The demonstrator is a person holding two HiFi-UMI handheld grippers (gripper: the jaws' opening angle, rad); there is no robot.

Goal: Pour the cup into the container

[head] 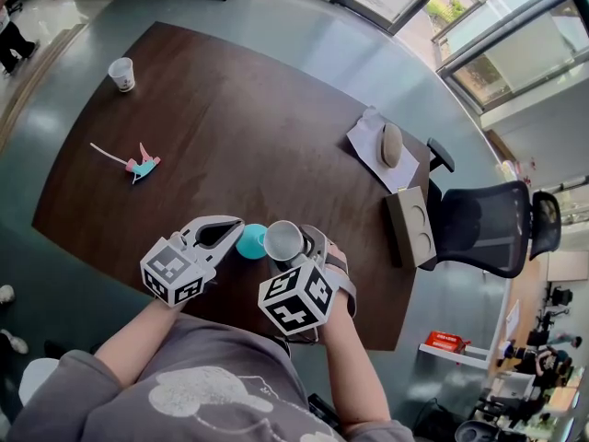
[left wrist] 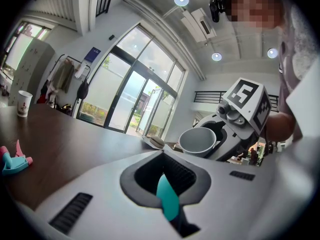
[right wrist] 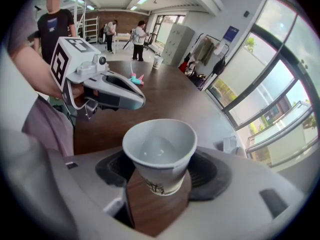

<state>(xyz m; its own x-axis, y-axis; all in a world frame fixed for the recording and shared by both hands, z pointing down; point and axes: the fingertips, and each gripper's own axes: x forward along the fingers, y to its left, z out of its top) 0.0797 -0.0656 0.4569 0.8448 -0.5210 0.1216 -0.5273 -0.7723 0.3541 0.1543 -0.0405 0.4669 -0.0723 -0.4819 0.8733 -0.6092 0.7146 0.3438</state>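
cup beside container; 2nd cup, toy far.

The white paper cup, upright and open-mouthed with dark print near its base, sits clamped in the right tool, just beside the small round teal container, whose rim the left tool pinches.
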